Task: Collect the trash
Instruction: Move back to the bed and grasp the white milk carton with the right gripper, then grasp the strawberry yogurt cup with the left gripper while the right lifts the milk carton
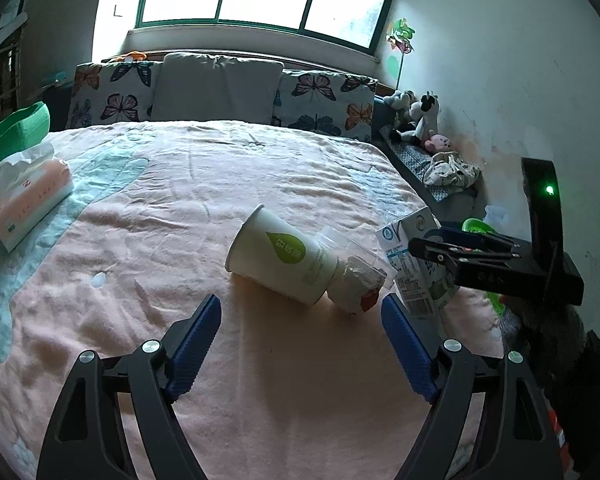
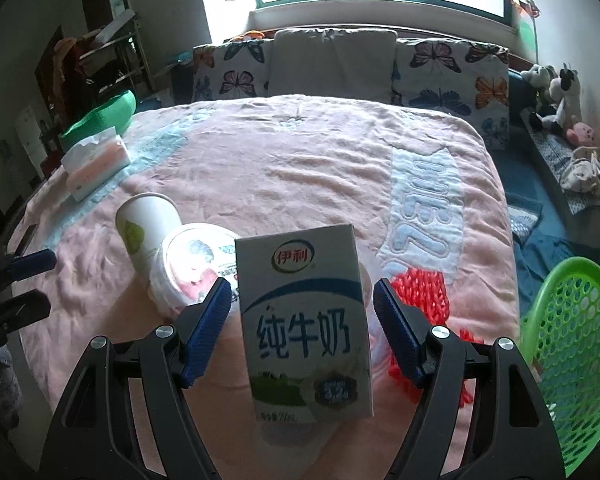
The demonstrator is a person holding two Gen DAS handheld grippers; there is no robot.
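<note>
Trash lies clustered near the foot of a bed covered with a pink quilted blanket [image 1: 220, 184]. A white-and-blue cardboard milk carton [image 2: 304, 320] stands upright on the blanket, its long axis vertical and its printed front facing the right wrist camera. The right tongs [image 2: 302, 312] are spread, one blue pad on each side of the carton, with a gap showing on both sides so neither pad presses it. Just left of the carton, a white round plastic yogurt tub [image 2: 192, 268] lies tipped on its side, and a white paper cup with a green leaf mark [image 1: 280, 256] lies flat beside it, touching it; the cup's long axis runs across the blanket, its open mouth pointing away toward the pillows and to the left. The left tongs [image 1: 300, 320] are spread and empty, hovering just short of the cup and tub. A green plastic mesh basket [image 2: 572, 344] sits off the bed's right edge. A pink-and-white soft tissue pack [image 1: 28, 196] rests far left on the blanket.
</note>
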